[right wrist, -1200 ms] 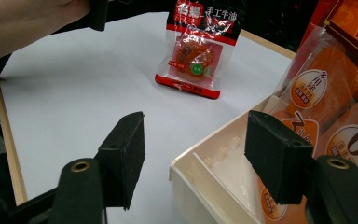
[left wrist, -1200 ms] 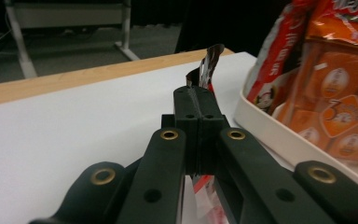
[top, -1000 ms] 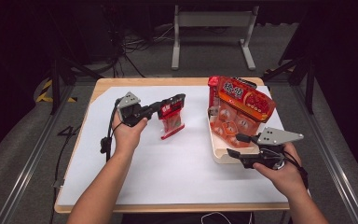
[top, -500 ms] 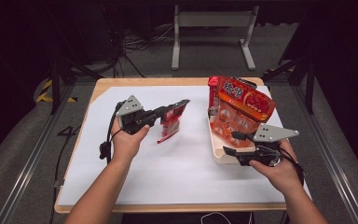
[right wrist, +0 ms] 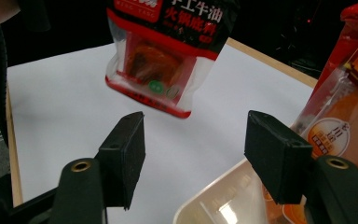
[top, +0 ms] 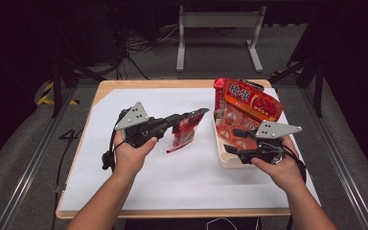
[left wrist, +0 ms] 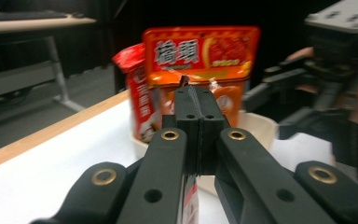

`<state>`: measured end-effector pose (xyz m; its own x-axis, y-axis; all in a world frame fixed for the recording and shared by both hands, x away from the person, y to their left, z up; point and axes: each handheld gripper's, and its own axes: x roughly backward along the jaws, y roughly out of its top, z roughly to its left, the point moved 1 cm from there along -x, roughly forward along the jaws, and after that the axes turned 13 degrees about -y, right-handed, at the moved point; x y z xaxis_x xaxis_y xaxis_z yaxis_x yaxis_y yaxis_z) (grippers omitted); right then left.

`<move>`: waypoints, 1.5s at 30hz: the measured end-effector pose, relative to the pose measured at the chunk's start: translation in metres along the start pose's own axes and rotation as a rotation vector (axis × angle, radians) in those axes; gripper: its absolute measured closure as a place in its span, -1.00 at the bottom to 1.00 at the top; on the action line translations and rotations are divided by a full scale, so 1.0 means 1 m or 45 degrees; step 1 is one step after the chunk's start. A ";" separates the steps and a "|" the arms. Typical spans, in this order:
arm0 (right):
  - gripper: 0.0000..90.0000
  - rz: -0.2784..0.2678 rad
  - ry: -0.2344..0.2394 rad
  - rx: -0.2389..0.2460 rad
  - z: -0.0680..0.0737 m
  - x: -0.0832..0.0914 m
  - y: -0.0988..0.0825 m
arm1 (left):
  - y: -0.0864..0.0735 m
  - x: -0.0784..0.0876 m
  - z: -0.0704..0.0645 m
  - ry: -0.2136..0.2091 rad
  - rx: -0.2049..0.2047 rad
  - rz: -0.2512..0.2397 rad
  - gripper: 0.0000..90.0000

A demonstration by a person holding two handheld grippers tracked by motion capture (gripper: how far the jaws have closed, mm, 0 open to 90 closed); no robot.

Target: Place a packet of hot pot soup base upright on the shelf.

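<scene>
The left claw (top: 199,113) is clamped tight on the top edge of a red sauce pouch (top: 184,134), which hangs from it above the middle of the desk (top: 182,187), its lower corner near or just off the white sheet. In the left gripper view the jaws meet with only the thin film between them, and the pouch (left wrist: 190,200) drops out of sight below. The right claw (top: 230,141) stands open and holds nothing; it sits at the near rim of the tray (top: 223,160) by the desk's right edge. In the right gripper view its 2 pads (right wrist: 123,156) frame bare sheet and the tray's corner (right wrist: 214,205).

The tray already carries 2 or more orange packs (top: 247,103) standing upright against each other, so the step in hand looks like carrying the pouch across to join them.

To do it well:
1. Lift the pouch until its bottom edge clears the tray's rim before moving toward the right edge.
2. Keep the grip at the sealed top, since the bag swings freely below.
3. Aim for the open near part of the tray, not the upright packs, which could tip.
4. Let the right claw steady the rim, or draw aside, so the 2 grippers don't collide.
5. Release only once the pouch's base rests inside.
</scene>
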<state>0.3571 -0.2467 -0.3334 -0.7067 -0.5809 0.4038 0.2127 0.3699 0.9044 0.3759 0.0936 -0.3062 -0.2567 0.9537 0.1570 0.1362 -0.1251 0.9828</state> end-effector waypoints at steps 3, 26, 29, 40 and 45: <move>-0.18 -0.014 0.012 -0.001 -0.002 -0.001 0.005 | 0.004 -0.001 -0.009 -0.038 -0.019 -0.020 1.00; 0.54 -0.065 0.149 0.120 0.001 -0.012 0.030 | 0.007 -0.015 -0.035 -0.193 -0.072 0.001 1.00; 0.83 -0.055 0.145 0.154 0.002 -0.008 0.031 | 0.006 -0.015 -0.032 -0.175 -0.074 -0.006 1.00; 1.00 -0.061 0.068 0.206 0.002 0.008 0.039 | 0.003 -0.020 -0.023 -0.134 -0.062 -0.029 1.00; 1.00 -0.050 0.031 0.225 0.001 0.011 0.042 | 0.003 -0.024 -0.018 -0.123 -0.063 -0.028 1.00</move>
<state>0.3580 -0.2368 -0.2910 -0.6953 -0.6139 0.3736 0.0619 0.4668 0.8822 0.3648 0.0654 -0.3054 -0.1654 0.9779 0.1277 0.0838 -0.1151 0.9898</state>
